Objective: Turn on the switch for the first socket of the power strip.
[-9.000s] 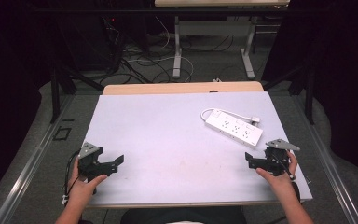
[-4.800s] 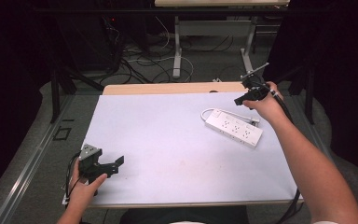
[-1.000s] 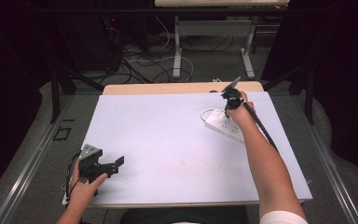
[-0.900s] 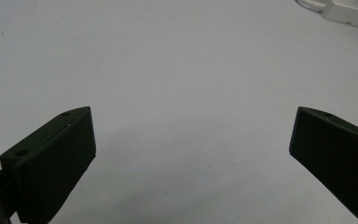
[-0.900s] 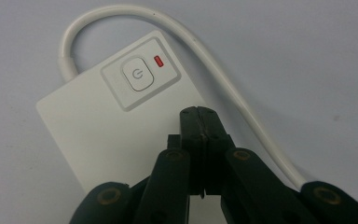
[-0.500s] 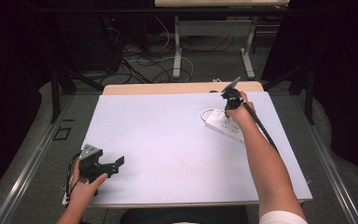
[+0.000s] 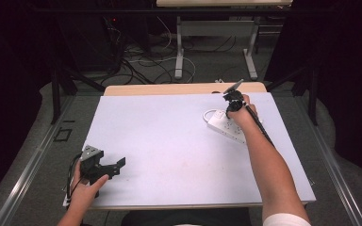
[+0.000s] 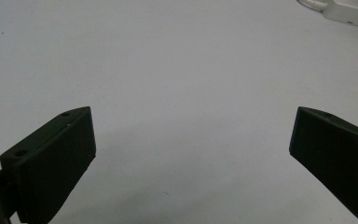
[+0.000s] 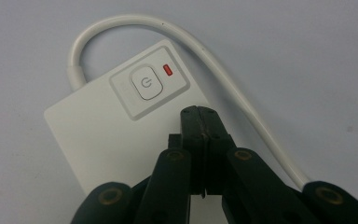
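The right gripper (image 7: 231,98) is down over the white power strip (image 7: 226,126) near the desk's (image 7: 169,136) far right corner. The left gripper (image 7: 104,167) sits at the near left corner, well apart.

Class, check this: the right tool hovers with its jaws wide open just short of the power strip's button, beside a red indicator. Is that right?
Not quite: the right tool's jaws are pressed shut, as the right gripper view shows. It does sit just short of the power strip's button, beside the red indicator.

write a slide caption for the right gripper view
Shut right tongs poised over a white power strip, just short of its power button beside a red light.
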Available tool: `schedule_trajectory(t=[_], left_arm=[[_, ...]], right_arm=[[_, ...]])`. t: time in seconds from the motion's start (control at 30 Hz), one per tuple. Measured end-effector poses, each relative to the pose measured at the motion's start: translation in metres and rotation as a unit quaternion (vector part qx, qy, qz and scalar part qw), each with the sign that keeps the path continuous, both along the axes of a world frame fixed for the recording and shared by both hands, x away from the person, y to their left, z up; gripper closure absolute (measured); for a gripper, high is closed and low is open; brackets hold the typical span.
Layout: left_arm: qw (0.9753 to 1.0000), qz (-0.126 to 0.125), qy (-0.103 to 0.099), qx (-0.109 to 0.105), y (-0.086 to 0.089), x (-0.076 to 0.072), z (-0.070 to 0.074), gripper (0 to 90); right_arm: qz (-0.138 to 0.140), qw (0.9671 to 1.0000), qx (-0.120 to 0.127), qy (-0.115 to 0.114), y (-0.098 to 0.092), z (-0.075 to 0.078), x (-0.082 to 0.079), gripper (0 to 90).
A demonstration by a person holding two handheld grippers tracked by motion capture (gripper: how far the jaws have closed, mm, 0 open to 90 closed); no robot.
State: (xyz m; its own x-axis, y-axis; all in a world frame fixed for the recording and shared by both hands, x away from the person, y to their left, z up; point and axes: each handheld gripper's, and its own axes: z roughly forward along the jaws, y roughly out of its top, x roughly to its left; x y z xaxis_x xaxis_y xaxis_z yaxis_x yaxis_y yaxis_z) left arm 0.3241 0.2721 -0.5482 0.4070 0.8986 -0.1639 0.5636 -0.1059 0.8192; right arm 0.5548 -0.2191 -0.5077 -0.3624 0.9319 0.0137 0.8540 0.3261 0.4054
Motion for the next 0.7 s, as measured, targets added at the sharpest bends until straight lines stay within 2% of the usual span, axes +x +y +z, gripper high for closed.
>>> schedule_trajectory(t=[0.03, 0.13, 0.2, 0.27, 0.37, 0.4, 0.53, 0.6, 0.7], left_arm=[[1.0, 0.0, 0.002, 0.0, 0.0, 0.0, 0.0, 0.1], [1.0, 0.0, 0.002, 0.0, -0.001, 0.0, 0.0, 0.1], [1.0, 0.001, 0.001, -0.001, -0.001, 0.0, 0.0, 0.1], [1.0, 0.001, 0.002, -0.001, -0.001, 0.0, 0.0, 0.1], [1.0, -0.001, 0.003, 0.001, -0.001, 0.0, 0.0, 0.1], [1.0, -0.001, 0.003, 0.0, -0.001, -0.001, 0.0, 0.1], [1.0, -0.001, 0.002, -0.001, 0.0, -0.001, 0.0, 0.1], [1.0, 0.0, 0.002, -0.001, -0.001, 0.0, 0.0, 0.1], [1.0, 0.0, 0.003, -0.001, -0.002, 0.0, 0.0, 0.1]], right_arm=[[0.002, 0.9999, 0.007, -0.009, 0.0, -0.001, 0.0, 89.8], [0.003, 0.9999, 0.007, -0.01, 0.0, -0.001, -0.001, 84.3], [0.003, 0.9996, 0.018, -0.023, 0.001, -0.002, -0.002, 82.6], [0.001, 0.9997, 0.014, -0.018, 0.001, -0.001, -0.002, 80.2], [0.006, 0.999, 0.024, -0.038, 0.002, -0.002, -0.002, 75.2], [0.001, 0.999, 0.025, -0.036, 0.003, -0.001, -0.003, 74.2], [0.01, 0.9978, 0.032, -0.057, 0.003, 0.003, -0.004, 66.5], [0.023, 0.9962, 0.043, -0.072, 0.001, 0.005, -0.004, 61.8], [0.02, 0.9957, 0.04, -0.081, 0.002, 0.01, -0.005, 56.5]])
